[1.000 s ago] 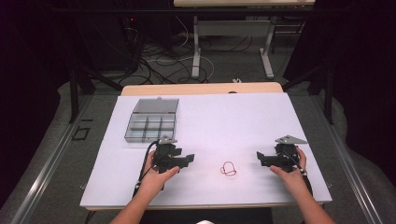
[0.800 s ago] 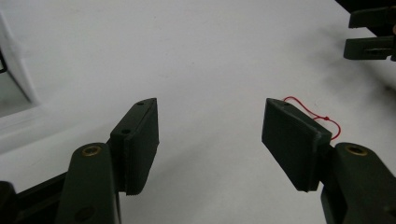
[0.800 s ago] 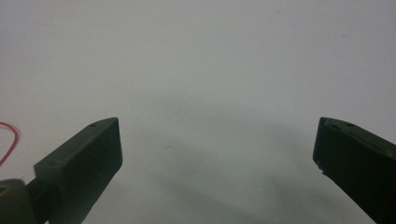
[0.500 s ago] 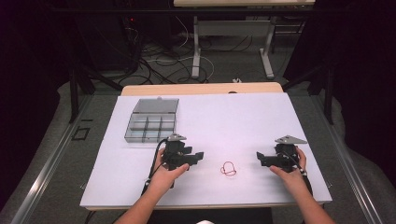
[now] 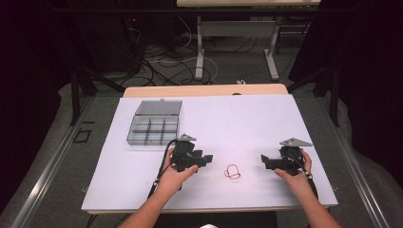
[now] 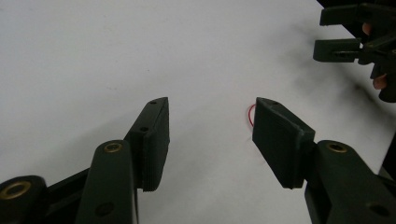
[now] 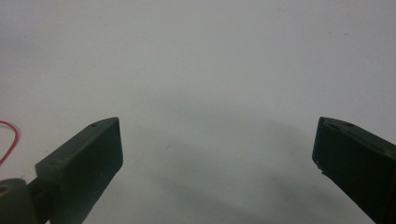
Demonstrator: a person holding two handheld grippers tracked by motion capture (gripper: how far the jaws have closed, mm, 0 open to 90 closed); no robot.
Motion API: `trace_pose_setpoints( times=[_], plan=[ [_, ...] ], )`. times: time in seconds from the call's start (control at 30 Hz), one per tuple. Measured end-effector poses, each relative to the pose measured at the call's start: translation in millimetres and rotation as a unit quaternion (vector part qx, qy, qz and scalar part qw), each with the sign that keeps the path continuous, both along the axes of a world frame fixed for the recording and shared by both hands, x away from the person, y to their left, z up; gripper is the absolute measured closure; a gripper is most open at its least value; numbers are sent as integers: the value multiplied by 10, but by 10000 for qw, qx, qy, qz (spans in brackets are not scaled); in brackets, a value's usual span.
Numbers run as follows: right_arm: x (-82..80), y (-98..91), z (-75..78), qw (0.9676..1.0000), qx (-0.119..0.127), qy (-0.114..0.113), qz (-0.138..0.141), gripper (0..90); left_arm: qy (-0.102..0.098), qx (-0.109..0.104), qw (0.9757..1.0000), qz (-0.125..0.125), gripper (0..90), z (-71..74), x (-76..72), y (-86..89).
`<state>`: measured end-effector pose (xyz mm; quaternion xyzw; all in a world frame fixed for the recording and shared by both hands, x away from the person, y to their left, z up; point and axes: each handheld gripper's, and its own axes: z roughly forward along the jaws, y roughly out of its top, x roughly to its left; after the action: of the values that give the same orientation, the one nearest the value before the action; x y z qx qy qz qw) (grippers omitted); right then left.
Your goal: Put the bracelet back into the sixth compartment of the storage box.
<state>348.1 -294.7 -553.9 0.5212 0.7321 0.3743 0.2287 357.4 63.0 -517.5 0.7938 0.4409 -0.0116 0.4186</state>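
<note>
A red rubber band (image 5: 232,172) lies flat on the white table (image 5: 237,123), between my two grippers. My left gripper (image 5: 207,158) is just left of it, open, jaws pointing right toward the band. In the left gripper view the band (image 6: 251,115) peeks out beside the right jaw, and the gripper (image 6: 211,108) holds nothing. My right gripper (image 5: 264,160) rests to the band's right, open and empty, jaws pointing left. In the right gripper view (image 7: 217,126) the band (image 7: 9,140) shows at the left edge.
A clear plastic compartment box (image 5: 155,122) with its lid open sits at the table's back left. The far right gripper (image 6: 355,44) appears at the top right of the left gripper view. Table edges lie close in front of both hands.
My left gripper has moved right, toward the rubber band, over the last second. The right gripper and the band have stayed in place.
</note>
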Motion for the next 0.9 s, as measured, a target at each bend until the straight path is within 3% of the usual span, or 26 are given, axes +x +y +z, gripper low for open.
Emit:
trace_pose_setpoints(
  times=[0.07,0.43,0.9],
  plan=[
    [1,2,0,10000,4,-2,11,18,0,95,9999,-83,469,-1,9,-32],
    [3,-5,-3,10000,8,14,-1,19,129,118,9997,-170,487,-16,14,-209],
    [6,-7,-8,10000,15,32,-10,20,255,183,9993,-193,525,-59,15,-301]
  ],
)
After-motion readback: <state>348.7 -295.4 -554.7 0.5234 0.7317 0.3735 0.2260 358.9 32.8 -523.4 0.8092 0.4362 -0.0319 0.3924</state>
